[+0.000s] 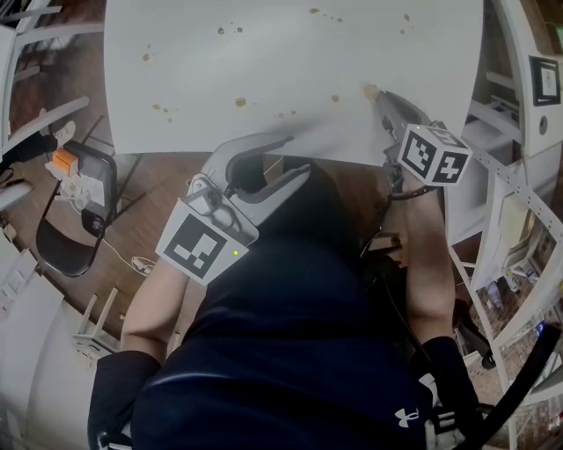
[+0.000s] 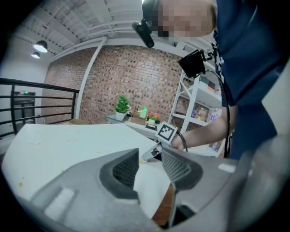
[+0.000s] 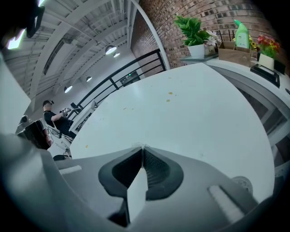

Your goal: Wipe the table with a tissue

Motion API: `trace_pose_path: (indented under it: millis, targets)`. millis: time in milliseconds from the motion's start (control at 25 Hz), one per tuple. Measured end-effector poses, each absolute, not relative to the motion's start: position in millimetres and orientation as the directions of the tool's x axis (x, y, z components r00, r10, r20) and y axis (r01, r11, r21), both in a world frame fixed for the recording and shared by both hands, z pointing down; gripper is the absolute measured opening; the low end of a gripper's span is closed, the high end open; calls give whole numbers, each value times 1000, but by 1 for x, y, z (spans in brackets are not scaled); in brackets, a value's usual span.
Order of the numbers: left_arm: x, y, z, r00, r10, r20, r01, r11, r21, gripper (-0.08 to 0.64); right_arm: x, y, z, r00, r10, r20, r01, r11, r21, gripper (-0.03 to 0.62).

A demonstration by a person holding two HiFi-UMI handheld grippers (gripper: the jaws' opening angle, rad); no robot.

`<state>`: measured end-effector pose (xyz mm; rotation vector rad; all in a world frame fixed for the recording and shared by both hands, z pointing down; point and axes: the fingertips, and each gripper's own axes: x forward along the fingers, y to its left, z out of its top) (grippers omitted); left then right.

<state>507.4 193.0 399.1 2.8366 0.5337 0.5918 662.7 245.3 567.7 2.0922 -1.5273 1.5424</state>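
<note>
Right claw point(image 1: 376, 95) point(image 3: 141, 148): tips closed together, pinching a small pale scrap of tissue point(image 1: 371, 90) point(image 3: 137, 147). Only a sliver of it shows past the tips. The tip sits down on the white tabletop point(image 1: 290, 53) point(image 3: 190, 108), at the right side, near the near edge.

Left claw point(image 1: 299, 154) point(image 2: 150, 156): wide open, nothing gripped. It's at the tabletop's near edge, left of the right claw and well apart from it. Through the gap, the left gripper view shows only the white tabletop point(image 2: 68, 145) edge and brown floor.

Tabletop state: brown spots point(image 1: 240, 102) scattered over it. There's a cluster near the near-left edge point(image 1: 163, 111), one spot further left point(image 1: 146, 58) and a few at the far side point(image 1: 314, 11). The right gripper view shows small specks point(image 3: 170, 94) far out ahead of the claw.

Surroundings:
- black chair point(image 1: 75, 220) on the floor to the left
- potted plant point(image 3: 195, 29) and green bottle point(image 3: 241, 34) on a ledge beyond the far end
- white shelf unit point(image 2: 199, 104) to the right
</note>
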Motion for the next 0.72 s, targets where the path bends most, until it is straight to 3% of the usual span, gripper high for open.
trace_pose_path:
  millis: [520, 720]
  targets:
    - [518, 218, 396, 838, 424, 344, 355, -902, 245, 160, 655, 291, 571, -19, -603, 798, -775, -495, -392, 20]
    - [518, 222, 393, 843, 419, 339, 351, -904, 244, 160, 678, 307, 570, 46, -595, 802, -742, -559, -372, 20]
